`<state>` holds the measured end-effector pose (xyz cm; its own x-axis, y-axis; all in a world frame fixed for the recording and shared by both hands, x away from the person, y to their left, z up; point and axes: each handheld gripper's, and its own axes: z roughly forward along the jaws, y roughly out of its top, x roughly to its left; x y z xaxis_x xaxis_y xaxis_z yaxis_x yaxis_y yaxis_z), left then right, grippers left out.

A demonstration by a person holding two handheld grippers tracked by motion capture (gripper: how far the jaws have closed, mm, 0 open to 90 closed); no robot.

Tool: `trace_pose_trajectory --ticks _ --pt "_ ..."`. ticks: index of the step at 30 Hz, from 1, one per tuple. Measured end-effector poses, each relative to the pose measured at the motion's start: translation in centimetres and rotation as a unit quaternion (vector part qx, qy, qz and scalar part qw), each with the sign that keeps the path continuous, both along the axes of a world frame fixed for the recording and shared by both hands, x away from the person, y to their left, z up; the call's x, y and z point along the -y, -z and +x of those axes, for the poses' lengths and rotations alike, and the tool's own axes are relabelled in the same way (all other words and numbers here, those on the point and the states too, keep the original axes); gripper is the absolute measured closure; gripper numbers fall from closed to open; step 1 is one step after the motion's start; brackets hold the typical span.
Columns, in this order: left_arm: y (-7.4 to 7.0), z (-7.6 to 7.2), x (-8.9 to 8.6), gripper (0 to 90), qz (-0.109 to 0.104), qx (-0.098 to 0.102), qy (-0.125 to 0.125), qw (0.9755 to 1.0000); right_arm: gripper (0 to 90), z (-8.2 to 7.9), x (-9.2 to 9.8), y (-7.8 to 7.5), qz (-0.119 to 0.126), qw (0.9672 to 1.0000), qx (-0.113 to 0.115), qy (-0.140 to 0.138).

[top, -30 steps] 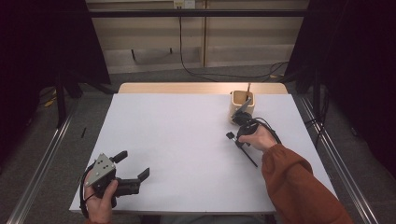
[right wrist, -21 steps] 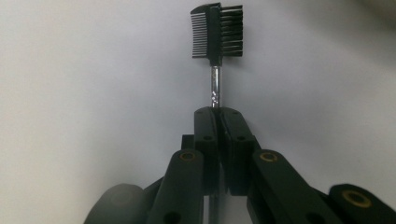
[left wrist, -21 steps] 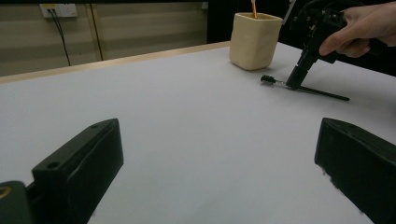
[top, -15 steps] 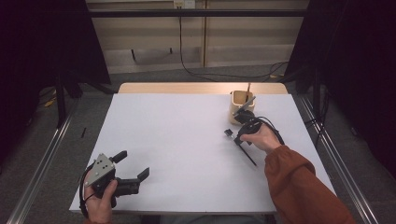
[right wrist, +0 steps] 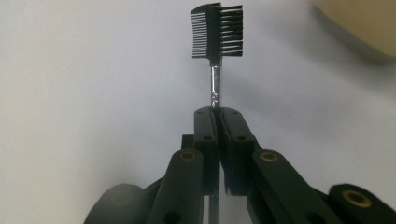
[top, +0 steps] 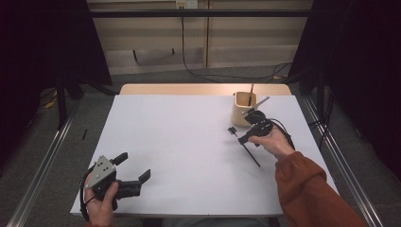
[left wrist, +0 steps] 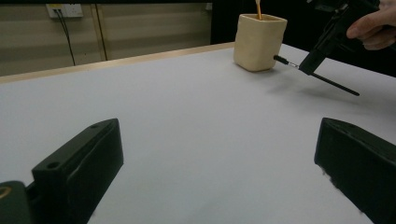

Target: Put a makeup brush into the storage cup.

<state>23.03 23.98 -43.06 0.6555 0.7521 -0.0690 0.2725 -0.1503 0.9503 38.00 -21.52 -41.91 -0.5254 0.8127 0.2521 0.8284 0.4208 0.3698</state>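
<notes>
While high view blurs it | right tool [right wrist: 217, 112] pinches comb-brush [right wrist: 217, 31] | right gripper view

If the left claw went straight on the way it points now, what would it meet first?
Bare white table for a long stretch; then probably the beige cup at the far side, or the thin black handle beside it. Depth is hard to judge.

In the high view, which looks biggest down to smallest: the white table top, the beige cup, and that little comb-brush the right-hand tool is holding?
1. White table top, by far the largest.
2. Beige cup.
3. Comb-brush, thin, though its handle looks about as long as the cup is tall.
</notes>
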Motion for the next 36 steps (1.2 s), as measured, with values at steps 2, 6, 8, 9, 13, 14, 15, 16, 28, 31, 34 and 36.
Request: trace_pose_trajectory --ticks 2,6,8,9,13,14,15,16,28,31,34,36 --pt "0.0 0.0 0.0 1.2 0.0 0.001 0.0 1.0 86.1 -0.2 0.3 -0.3 0.014 0.9998 0.011 0.001" --pt "0.0 0.0 -0.1 1.2 0.0 0.0 -0.001 1.0 86.1 -0.7 0.7 -0.8 0.04 0.9988 0.029 0.005" --pt "0.0 0.0 0.0 1.2 0.0 0.0 -0.002 1.0 86.1 -0.9 0.9 -0.8 0.047 0.9982 0.036 0.008" --pt "-0.1 0.0 0.0 1.2 0.0 0.0 -0.003 1.0 86.0 -1.1 1.0 -0.8 0.051 0.9979 0.039 0.01" --pt "0.0 0.0 0.0 1.1 -0.001 -0.001 0.0 1.0 86.1 -1.7 1.2 -0.9 0.065 0.9959 0.061 0.011" --pt "-0.1 0.0 0.0 1.1 0.0 0.0 -0.001 1.0 86.1 -1.9 1.3 -0.9 0.068 0.9955 0.065 0.011" --pt "0.0 0.0 0.0 1.1 0.0 0.0 -0.001 1.0 86.0 -2.0 1.3 -0.9 0.071 0.9948 0.072 0.006" --pt "0.0 0.0 0.0 1.1 0.0 0.0 0.0 1.0 86.0 -2.3 1.3 -1.0 0.067 0.9939 0.087 0.001" --pt "0.0 0.1 0.0 1.1 0.0 -0.004 -0.003 1.0 86.0 -3.4 1.6 -1.8 0.12 0.9802 0.157 -0.014" --pt "0.0 0.1 -0.1 1.1 0.001 -0.004 -0.002 1.0 86.0 -3.5 1.8 -1.9 0.132 0.9764 0.171 -0.011" --pt "0.0 0.1 -0.1 1.1 0.0 -0.004 -0.002 1.0 86.0 -3.7 2.1 -1.7 0.139 0.9733 0.182 -0.006" --pt "0.0 0.1 -0.1 1.1 0.0 -0.004 -0.002 1.0 86.1 -3.8 2.3 -1.4 0.146 0.971 0.19 -0.002"
